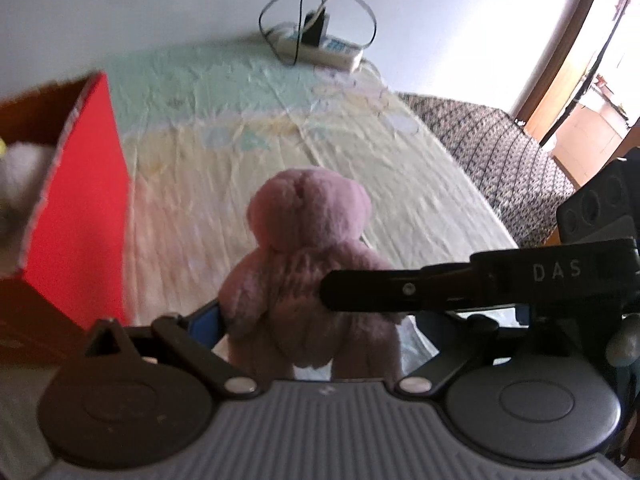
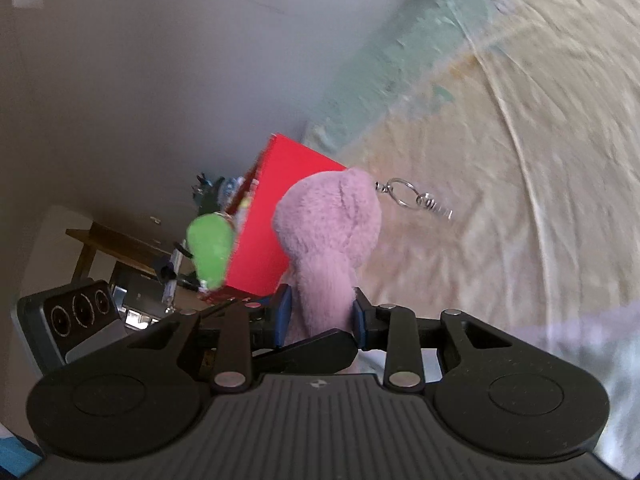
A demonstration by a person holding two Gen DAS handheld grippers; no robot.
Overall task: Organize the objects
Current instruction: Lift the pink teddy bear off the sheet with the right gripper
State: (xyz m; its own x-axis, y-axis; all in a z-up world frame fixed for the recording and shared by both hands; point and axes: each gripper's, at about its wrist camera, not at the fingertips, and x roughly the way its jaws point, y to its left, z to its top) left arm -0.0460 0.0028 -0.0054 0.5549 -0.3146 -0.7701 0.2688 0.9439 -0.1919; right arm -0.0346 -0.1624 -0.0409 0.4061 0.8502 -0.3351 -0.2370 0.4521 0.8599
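Note:
A pink plush bear (image 1: 304, 264) is held above the bed, seen from behind in the left wrist view. Both grippers grip it. My left gripper (image 1: 308, 316) is shut on its lower body. My right gripper (image 2: 320, 316) is shut on its body too, and its black finger (image 1: 400, 290) crosses in from the right in the left wrist view. The bear (image 2: 328, 236) has a metal keyring (image 2: 404, 194) on its head. A red box (image 1: 76, 224) stands to the left, also seen in the right wrist view (image 2: 280, 216). A green plush toy (image 2: 210, 252) shows by the box rim.
A pale yellow and green sheet (image 1: 280, 120) covers the bed. A white power strip (image 1: 320, 46) with cables lies at the far edge by the wall. A patterned blanket (image 1: 500, 160) lies at the right. A white plush (image 1: 16, 176) sits in the box.

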